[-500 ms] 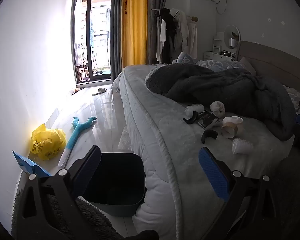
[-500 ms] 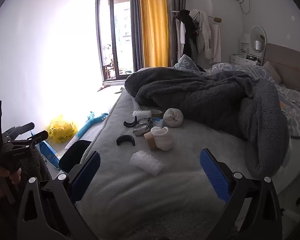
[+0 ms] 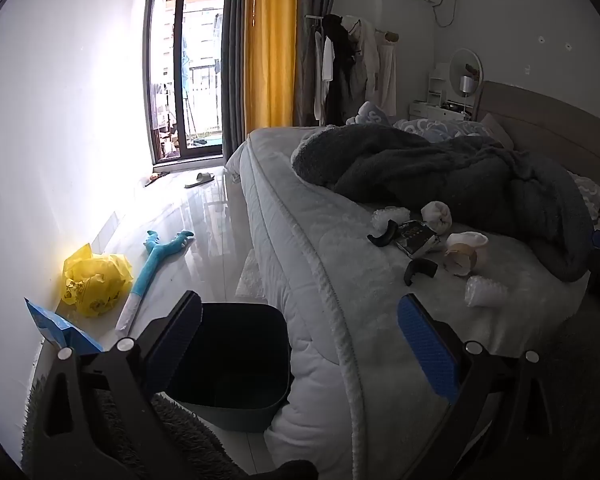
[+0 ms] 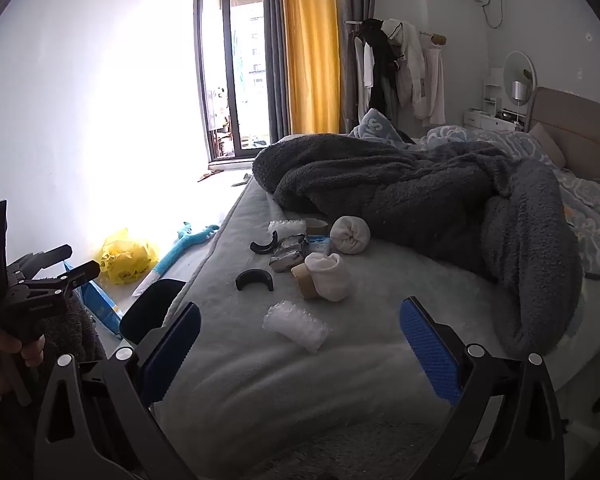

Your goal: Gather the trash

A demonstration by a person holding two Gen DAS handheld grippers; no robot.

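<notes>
Crinkled clear bubble wrap roll [image 4: 296, 325] lies on the bed [image 4: 260, 380], nearest piece of the litter cluster, just ahead of the right gripper [image 4: 300, 344], whose fingers stand wide with nothing between them. Its long axis runs slantwise, from upper left down to lower right in the right wrist view, one end pointing toward the bin [image 3: 236, 364] beside the mattress. Probably best to turn the wrist so the fingers close across the narrow width, pressing lightly, since it will squash. Beyond it lie a tape core [image 4: 305, 280], white sock [image 4: 330, 276] and black curved pieces [image 4: 254, 280]. Left gripper [image 3: 300, 340] is likewise spread and empty, above the bin.
</notes>
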